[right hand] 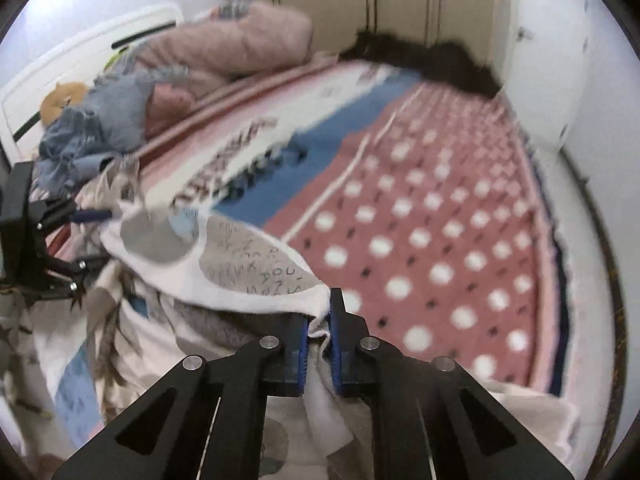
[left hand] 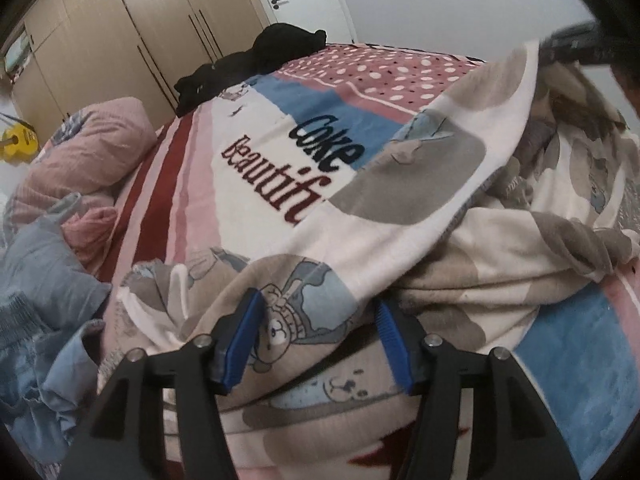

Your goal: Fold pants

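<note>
Right now, holding one edge of the pants (right hand: 256, 264) up off the bed. Soft pants, white and grey with little bears, lying in a big bunch on the blanket (right hand: 420, 240), near its front edge.

Right gripper (right hand: 319, 334): blue pads squeezed together on a white fold of the pants, pinched tight with cloth sticking out both ways. Probably gripped at the edge so that side can be pulled up and out straight. From the left wrist view, that same edge lifted into a slope, like a little tent, so looks like a good pull already.

Left gripper (left hand: 316, 340): jaws apart, one blue pad on each side of a bear picture, nothing pinched. Pants bulging up between the pads but not squeezed. Likely lined up there to grab the other side, so both ends can be stretched flat before folding.

Still very messy, lots of wrinkles, legs hard to tell apart. Not folded yet, maybe just getting started.

Other stuff well away from the job: pink quilt (left hand: 88, 148) and blue clothes (left hand: 44, 300) off to the left, black clothes (left hand: 256, 56) at the far side by the wardrobe (left hand: 120, 32).
</note>
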Action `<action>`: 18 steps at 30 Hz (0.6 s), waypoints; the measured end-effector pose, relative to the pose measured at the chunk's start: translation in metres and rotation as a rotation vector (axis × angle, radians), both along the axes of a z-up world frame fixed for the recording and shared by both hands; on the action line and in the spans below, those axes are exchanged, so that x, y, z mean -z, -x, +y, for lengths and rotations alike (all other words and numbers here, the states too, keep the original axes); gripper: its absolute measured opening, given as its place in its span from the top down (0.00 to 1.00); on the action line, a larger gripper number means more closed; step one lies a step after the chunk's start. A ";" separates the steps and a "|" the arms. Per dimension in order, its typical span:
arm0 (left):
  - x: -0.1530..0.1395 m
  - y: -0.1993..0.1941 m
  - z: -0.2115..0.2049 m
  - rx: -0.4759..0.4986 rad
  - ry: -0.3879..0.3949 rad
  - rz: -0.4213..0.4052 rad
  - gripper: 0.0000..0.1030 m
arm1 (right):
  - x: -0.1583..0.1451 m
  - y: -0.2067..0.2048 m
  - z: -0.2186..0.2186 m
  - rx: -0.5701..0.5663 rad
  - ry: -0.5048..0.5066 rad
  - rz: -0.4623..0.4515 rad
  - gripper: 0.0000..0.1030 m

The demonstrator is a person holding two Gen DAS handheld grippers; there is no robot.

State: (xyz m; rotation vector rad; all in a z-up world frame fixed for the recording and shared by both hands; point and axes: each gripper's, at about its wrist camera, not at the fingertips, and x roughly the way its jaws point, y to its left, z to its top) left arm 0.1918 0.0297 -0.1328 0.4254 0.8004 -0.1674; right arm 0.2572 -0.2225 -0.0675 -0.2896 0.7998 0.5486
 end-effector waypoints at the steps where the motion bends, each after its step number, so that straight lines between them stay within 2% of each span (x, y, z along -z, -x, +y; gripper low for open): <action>1: -0.003 -0.001 -0.001 0.001 0.008 -0.003 0.48 | -0.009 0.005 0.001 0.010 0.000 -0.031 0.97; 4: -0.018 0.002 -0.004 0.020 0.077 -0.015 0.44 | -0.031 0.020 0.005 -0.011 -0.003 -0.072 0.98; 6: -0.031 0.006 -0.011 0.058 0.127 -0.046 0.34 | -0.045 0.030 0.010 -0.022 -0.004 -0.108 0.98; 9: -0.043 0.009 -0.031 0.117 0.151 -0.070 0.33 | -0.066 0.047 0.017 -0.031 -0.001 -0.180 0.98; 11: -0.041 0.005 -0.045 0.149 0.128 -0.071 0.33 | -0.073 0.052 0.022 -0.061 0.009 -0.178 0.98; 14: -0.028 -0.008 -0.068 0.113 -0.036 -0.100 0.33 | -0.073 0.055 0.019 -0.058 0.032 -0.173 0.98; 16: -0.023 -0.016 -0.071 0.069 -0.087 -0.119 0.46 | -0.074 0.059 0.014 -0.054 0.015 -0.174 0.98; 18: -0.022 -0.021 -0.065 0.026 -0.093 -0.113 0.74 | -0.077 0.068 0.010 -0.060 0.003 -0.194 0.98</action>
